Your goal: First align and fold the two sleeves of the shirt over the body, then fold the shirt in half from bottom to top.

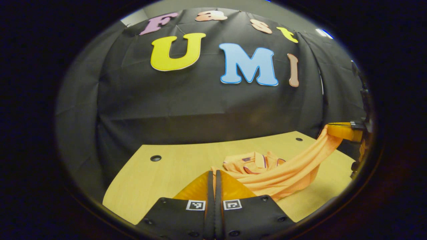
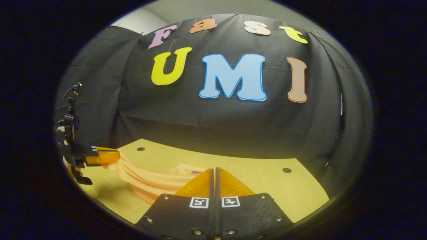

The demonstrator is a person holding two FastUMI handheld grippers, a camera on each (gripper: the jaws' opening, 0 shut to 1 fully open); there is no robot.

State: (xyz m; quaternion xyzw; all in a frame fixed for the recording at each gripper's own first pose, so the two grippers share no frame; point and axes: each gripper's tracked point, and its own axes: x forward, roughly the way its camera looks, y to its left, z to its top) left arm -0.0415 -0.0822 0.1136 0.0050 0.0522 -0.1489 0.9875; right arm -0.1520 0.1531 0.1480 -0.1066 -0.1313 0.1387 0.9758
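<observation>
In the left gripper view the left gripper (image 1: 215, 175) sits at six o'clock with its two fingers pressed flat together, no gap between them; the orange fabric lies just past the tips, and whether any cloth is pinched between them cannot be told. The soft orange short-sleeved shirt (image 1: 267, 170) lies bunched on the pale wooden table (image 1: 160, 176), toward four o'clock of the round picture, its collar and a small dark chest mark facing up near the middle of the heap. From that heap a band of the fabric stretches up and off the table toward three o'clock, where the right gripper (image 1: 345, 131) holds its end clamped between closed fingers, lifted well above the tabletop. In the right gripper view the right gripper (image 2: 213, 175) shows at six o'clock, fingers likewise pressed together along one line, with the shirt (image 2: 150, 183) just beyond and to the left of them. There the other claw, the left gripper (image 2: 105, 156), appears at nine o'clock, gripping a raised swag of cloth that sags down toward the table (image 2: 267, 180). Small dark round holes dot the tabletop near its far edge.
</observation>
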